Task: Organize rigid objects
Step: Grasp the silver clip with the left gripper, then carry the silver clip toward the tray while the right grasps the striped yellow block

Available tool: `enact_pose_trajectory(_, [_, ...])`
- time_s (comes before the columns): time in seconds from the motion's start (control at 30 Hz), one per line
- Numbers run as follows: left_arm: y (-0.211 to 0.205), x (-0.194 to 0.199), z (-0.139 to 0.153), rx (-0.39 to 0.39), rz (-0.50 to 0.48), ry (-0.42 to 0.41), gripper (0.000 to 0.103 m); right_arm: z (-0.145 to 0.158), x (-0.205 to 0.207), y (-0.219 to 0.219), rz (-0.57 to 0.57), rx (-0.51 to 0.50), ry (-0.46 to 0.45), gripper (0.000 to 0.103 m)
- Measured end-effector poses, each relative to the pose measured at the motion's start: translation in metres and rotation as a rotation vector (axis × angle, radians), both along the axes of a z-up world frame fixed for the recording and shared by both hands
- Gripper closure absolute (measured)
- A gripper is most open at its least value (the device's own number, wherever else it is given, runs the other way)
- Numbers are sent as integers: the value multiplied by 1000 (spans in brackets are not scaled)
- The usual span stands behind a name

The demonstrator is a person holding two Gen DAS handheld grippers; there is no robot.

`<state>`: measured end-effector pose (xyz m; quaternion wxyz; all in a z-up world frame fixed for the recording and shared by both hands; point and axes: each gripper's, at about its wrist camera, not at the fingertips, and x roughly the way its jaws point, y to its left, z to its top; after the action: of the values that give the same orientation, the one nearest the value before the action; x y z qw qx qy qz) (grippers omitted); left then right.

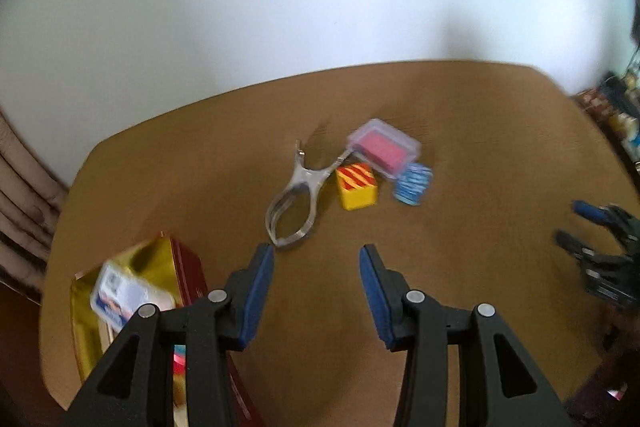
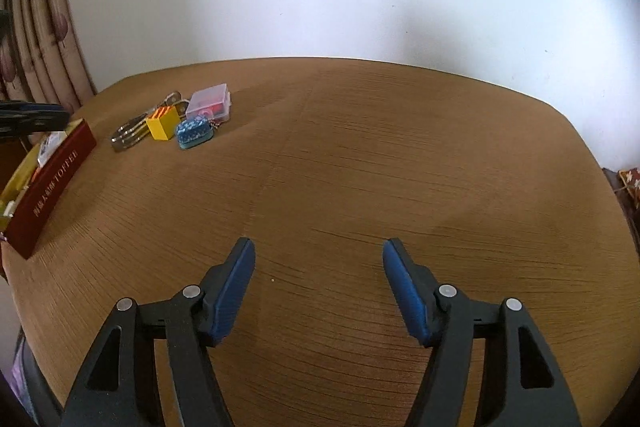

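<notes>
On the brown table point(image 1: 460, 131) lie metal tongs point(image 1: 294, 205), a yellow cube with red stripes point(image 1: 357, 187), a clear box with a pink inside point(image 1: 384, 147) and a small blue patterned object point(image 1: 413, 183). My left gripper point(image 1: 317, 255) is open and empty, just short of the tongs' looped end. A red box with a gold lining point(image 1: 132, 279) holds a white packet at lower left. My right gripper point(image 2: 318, 251) is open and empty over bare table; the same cluster sits far left in the right wrist view, with the cube point(image 2: 162, 123) in front of the tongs point(image 2: 128, 135).
The red box point(image 2: 52, 183) reads TOFFEE on its side. A white wall stands behind the table. Curtains point(image 2: 40, 39) hang at the left. The right gripper shows at the right edge of the left wrist view point(image 1: 576, 223).
</notes>
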<state>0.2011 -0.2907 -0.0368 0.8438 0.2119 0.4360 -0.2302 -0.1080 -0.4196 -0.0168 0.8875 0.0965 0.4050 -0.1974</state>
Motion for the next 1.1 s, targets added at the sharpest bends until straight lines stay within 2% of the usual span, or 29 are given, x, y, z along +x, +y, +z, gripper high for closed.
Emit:
enact_pose_trajectory(0.17, [-18,34,-25,0,-46,109,58,1,-4,-4,-3,45,-13,37])
enact_pose_trajectory(0.27, [-25,49,-41,44,-50,125,58,1,-6,-7,-7,64,-14,36])
enact_pose_trajectory(0.57, [-31,81,-76,76,-45,233,58,-1,-7,-13,-8,106,1,36])
enact_pose_trajectory(0.6, [-31,84,-78,79,-37,241,62,-2,-6,-13,-9,108,5,36])
enact_pose_trajectory(0.63, [-30,87,-81,72,-25,255,69,-2,-4,-13,-9,111,8,35])
enact_pose_trajectory(0.67, [-27,90,-81,31,-15,275,77,-3,-3,-14,-8,113,10,34])
enact_pose_trajectory(0.7, [-26,91,-81,31,3,270,91,-4,-2,-14,-10,117,12,34])
enact_pose_trajectory(0.8, [-25,92,-81,31,35,274,95,-5,-1,-14,-11,120,19,33])
enact_pose_trajectory(0.87, [-15,96,-80,-27,105,324,98,-5,-2,-13,-10,117,19,33])
enact_pose_trajectory(0.93, [-3,97,-78,-116,170,390,99,-4,-4,-13,-10,117,17,32])
enact_pose_trajectory(1.03, [5,79,-74,-148,179,370,99,-2,-3,-11,21,130,2,32])
enact_pose_trajectory(1.1, [8,60,-70,-172,175,358,99,3,-1,-6,94,130,-47,32])
